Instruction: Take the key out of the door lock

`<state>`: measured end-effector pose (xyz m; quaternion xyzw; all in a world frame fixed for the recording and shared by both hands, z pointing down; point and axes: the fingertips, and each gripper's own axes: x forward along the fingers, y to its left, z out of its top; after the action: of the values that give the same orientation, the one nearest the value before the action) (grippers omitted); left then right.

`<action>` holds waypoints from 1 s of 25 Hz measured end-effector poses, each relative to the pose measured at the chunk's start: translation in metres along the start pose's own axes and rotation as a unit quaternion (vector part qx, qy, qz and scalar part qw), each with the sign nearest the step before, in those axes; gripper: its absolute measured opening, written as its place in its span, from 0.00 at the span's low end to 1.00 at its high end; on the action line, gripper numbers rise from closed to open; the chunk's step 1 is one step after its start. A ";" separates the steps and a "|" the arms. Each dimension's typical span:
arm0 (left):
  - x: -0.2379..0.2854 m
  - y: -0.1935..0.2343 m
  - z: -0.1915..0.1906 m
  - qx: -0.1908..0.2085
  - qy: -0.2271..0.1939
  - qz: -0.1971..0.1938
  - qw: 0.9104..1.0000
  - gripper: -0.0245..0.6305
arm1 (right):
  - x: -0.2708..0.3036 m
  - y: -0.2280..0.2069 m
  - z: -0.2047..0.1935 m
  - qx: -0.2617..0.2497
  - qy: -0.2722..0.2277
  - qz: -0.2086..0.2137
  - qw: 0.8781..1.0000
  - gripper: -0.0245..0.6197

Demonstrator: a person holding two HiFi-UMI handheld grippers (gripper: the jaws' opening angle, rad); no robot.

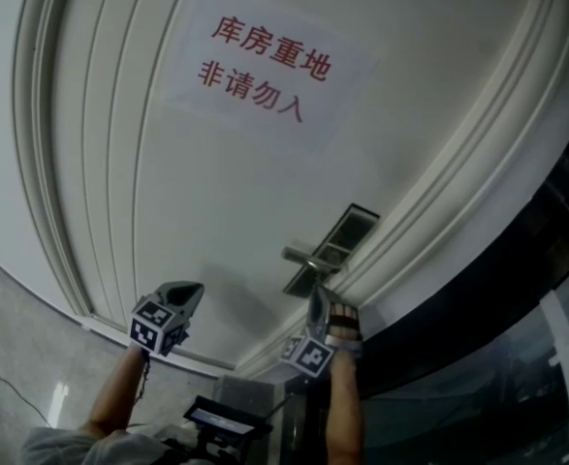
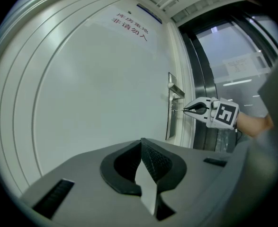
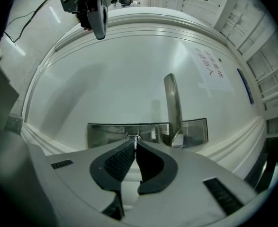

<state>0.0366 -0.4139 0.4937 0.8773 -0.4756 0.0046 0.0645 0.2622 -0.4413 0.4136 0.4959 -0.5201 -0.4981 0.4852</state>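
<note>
A thin key [image 3: 135, 139] sticks out of the keyhole in the metal lock plate [image 3: 105, 134] on a white door [image 1: 216, 192]. My right gripper [image 3: 135, 144] is shut on the key, its tips right at the plate. The left gripper view shows the key [image 2: 179, 110] as a thin line between the right gripper [image 2: 187, 110] and the lock plate [image 2: 169, 124]. The lever handle [image 3: 173, 103] stands just right of the keyhole. My left gripper [image 2: 141, 142] is shut on nothing, held off to the left of the lock [image 1: 332, 245], facing the door.
A paper sign with red characters [image 1: 265, 66] is stuck high on the door. Raised mouldings [image 1: 61, 163] frame the panel. A dark glass panel [image 1: 517, 347] adjoins the door on the right. Tiled floor [image 1: 13, 356] lies at the lower left.
</note>
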 end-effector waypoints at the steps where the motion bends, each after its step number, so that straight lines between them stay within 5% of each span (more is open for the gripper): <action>1: 0.000 -0.001 0.000 0.000 0.000 0.000 1.000 0.05 | -0.001 0.000 0.000 0.001 0.000 0.000 1.000 0.07; 8: -0.005 -0.007 -0.003 0.004 0.006 -0.004 1.000 0.05 | -0.014 0.001 -0.007 0.034 0.006 -0.006 0.999 0.07; 14: -0.006 -0.012 -0.002 0.011 0.008 -0.013 1.000 0.05 | -0.035 0.015 -0.010 0.138 0.008 0.009 0.990 0.07; 20: -0.004 -0.021 -0.003 0.011 0.010 -0.030 0.999 0.05 | -0.058 0.020 -0.009 0.305 -0.006 0.025 0.952 0.07; 25: -0.006 -0.025 -0.001 0.009 0.008 -0.037 0.999 0.05 | -0.072 0.029 -0.010 0.437 -0.008 0.033 0.899 0.07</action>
<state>0.0537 -0.3952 0.4918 0.8948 -0.4422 0.0139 0.0602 0.2734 -0.3695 0.4420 0.6369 -0.7052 -0.2085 0.2313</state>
